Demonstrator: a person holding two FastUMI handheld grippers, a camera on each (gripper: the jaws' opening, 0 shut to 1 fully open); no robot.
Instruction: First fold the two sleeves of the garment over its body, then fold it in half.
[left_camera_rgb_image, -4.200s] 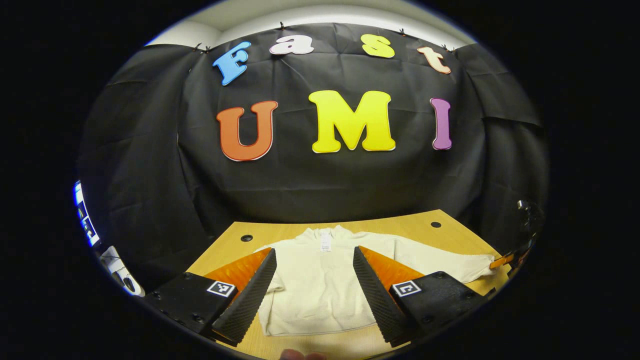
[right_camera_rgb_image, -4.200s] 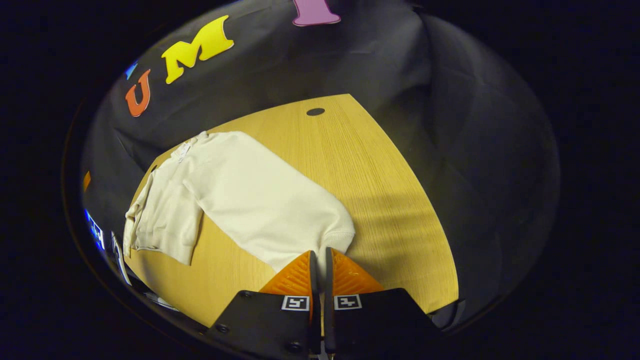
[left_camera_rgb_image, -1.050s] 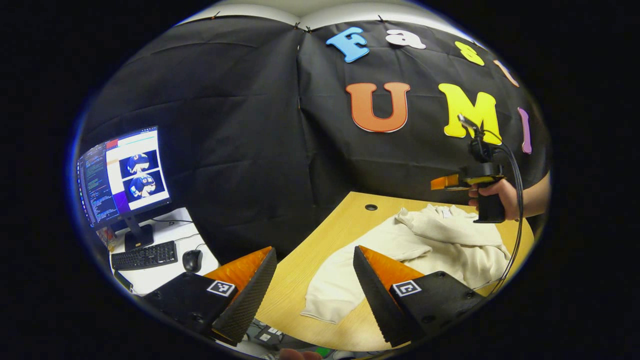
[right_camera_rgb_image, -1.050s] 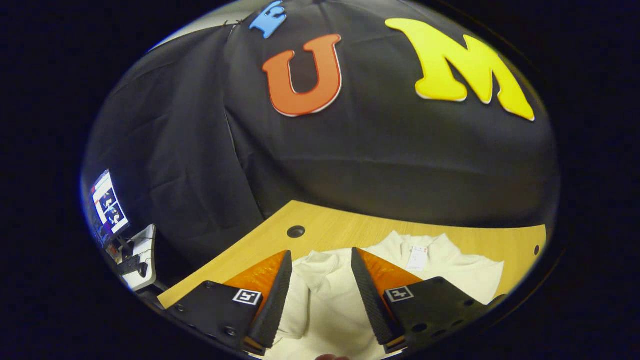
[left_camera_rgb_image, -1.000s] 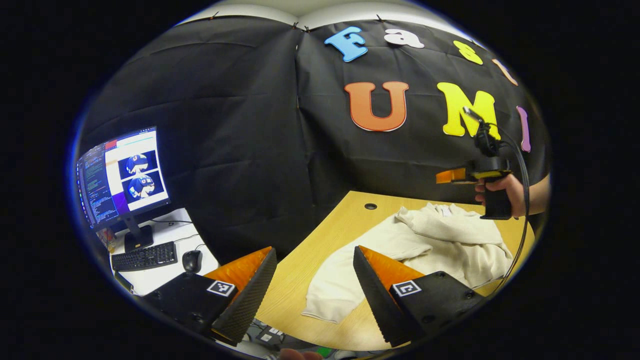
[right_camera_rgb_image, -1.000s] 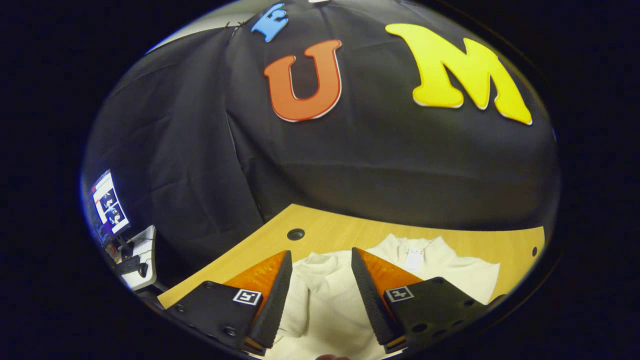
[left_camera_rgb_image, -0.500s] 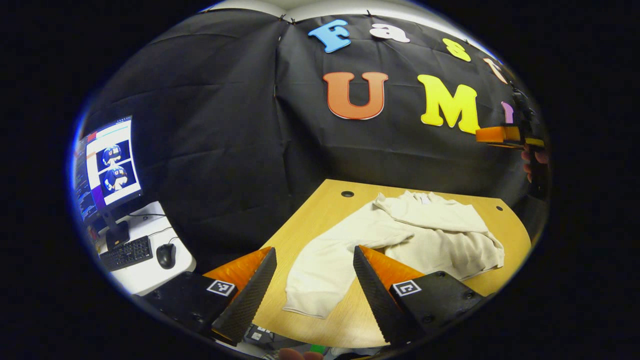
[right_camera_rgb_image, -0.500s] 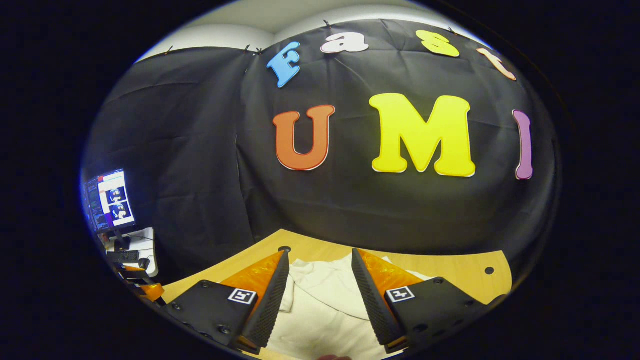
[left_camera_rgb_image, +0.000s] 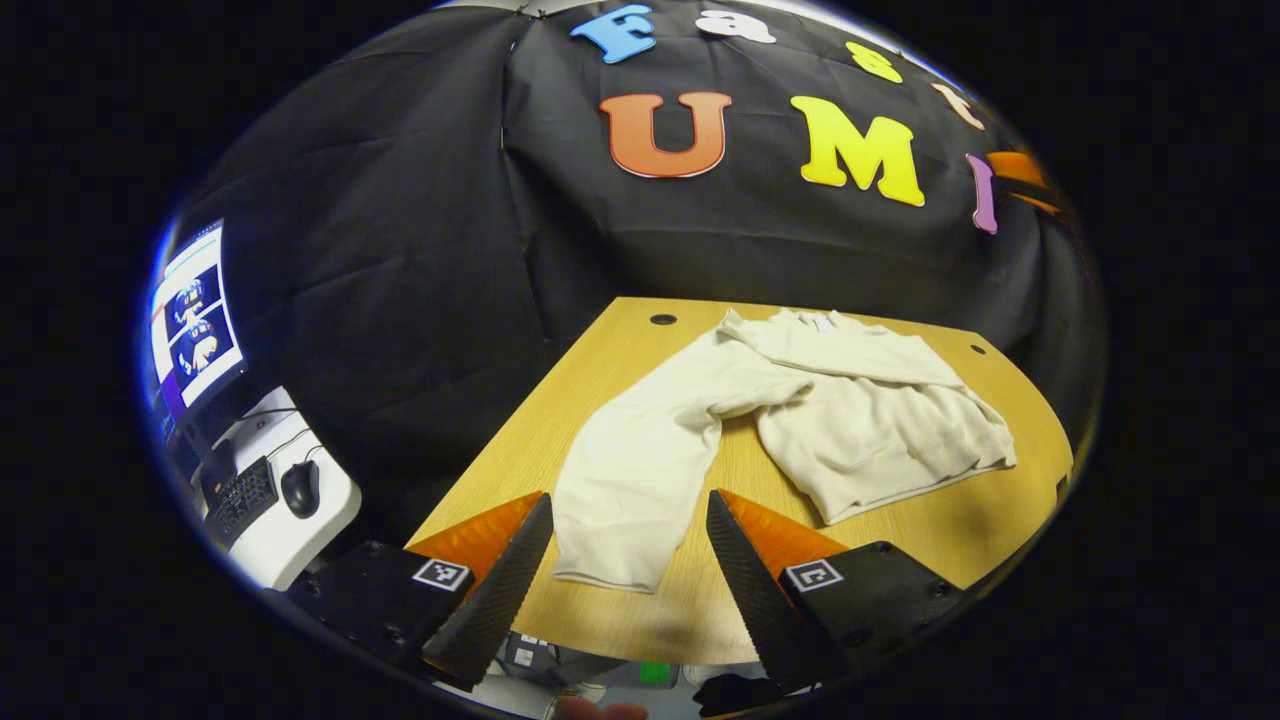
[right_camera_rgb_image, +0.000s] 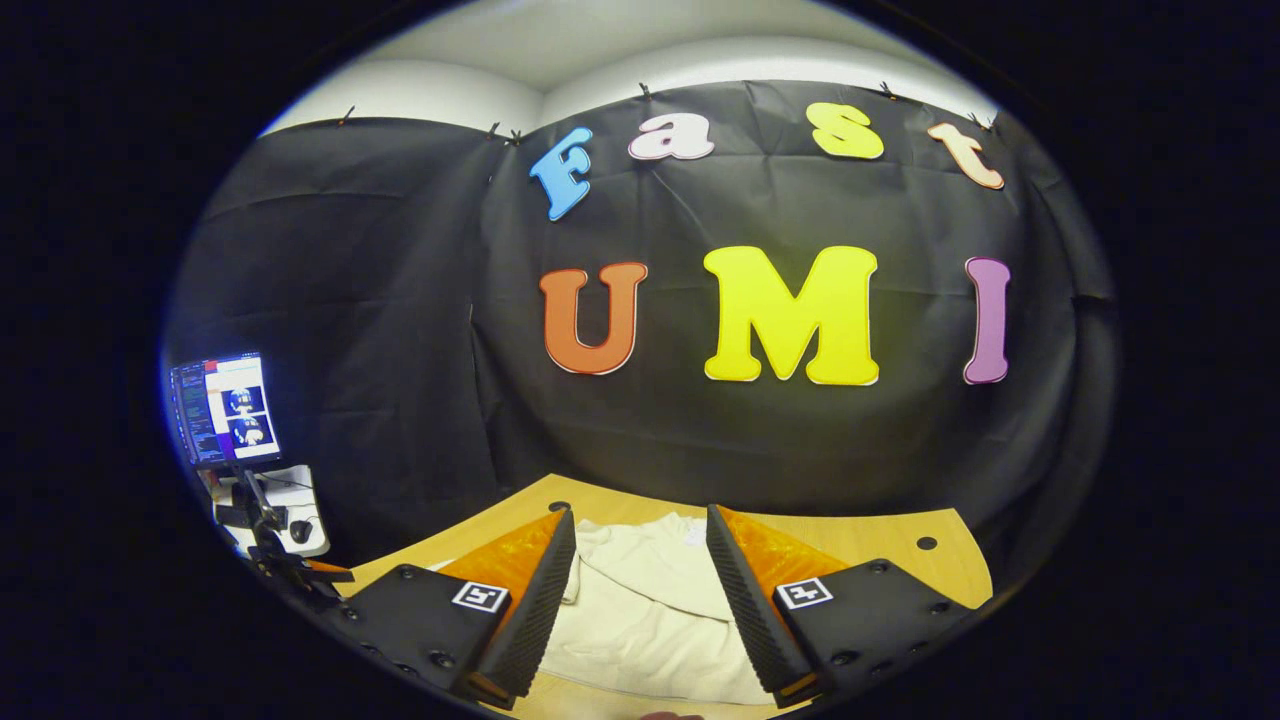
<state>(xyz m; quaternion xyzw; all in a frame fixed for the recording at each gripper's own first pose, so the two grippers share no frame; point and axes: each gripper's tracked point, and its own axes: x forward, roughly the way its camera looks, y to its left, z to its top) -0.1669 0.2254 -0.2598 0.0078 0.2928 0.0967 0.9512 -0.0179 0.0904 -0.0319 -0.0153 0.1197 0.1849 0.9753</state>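
A cream sweatshirt (left_camera_rgb_image: 880, 430) lies on the wooden table (left_camera_rgb_image: 620, 370). One sleeve (left_camera_rgb_image: 850, 345) is folded across the top of its body. The other sleeve (left_camera_rgb_image: 660, 440) stretches out flat toward the table's near edge, ending in a cuff (left_camera_rgb_image: 605, 570). My left gripper (left_camera_rgb_image: 620, 585) hangs open above that edge, the cuff showing between its fingers without touching them. My right gripper (right_camera_rgb_image: 637, 610) is open and raised, with the sweatshirt (right_camera_rgb_image: 650, 600) below it; it also appears as an orange blur (left_camera_rgb_image: 1015, 170) high at the right.
Left of the table stands a white side desk (left_camera_rgb_image: 300, 540) with a monitor (left_camera_rgb_image: 190, 320), keyboard (left_camera_rgb_image: 240, 490) and mouse (left_camera_rgb_image: 298, 487). Round holes (left_camera_rgb_image: 663, 320) mark the table's far corners. Black cloth walls close the back.
The right gripper let go of the right sleeve, which now lies across the body, and lifted up and away. The left gripper swung over to the outstretched sleeve's cuff.
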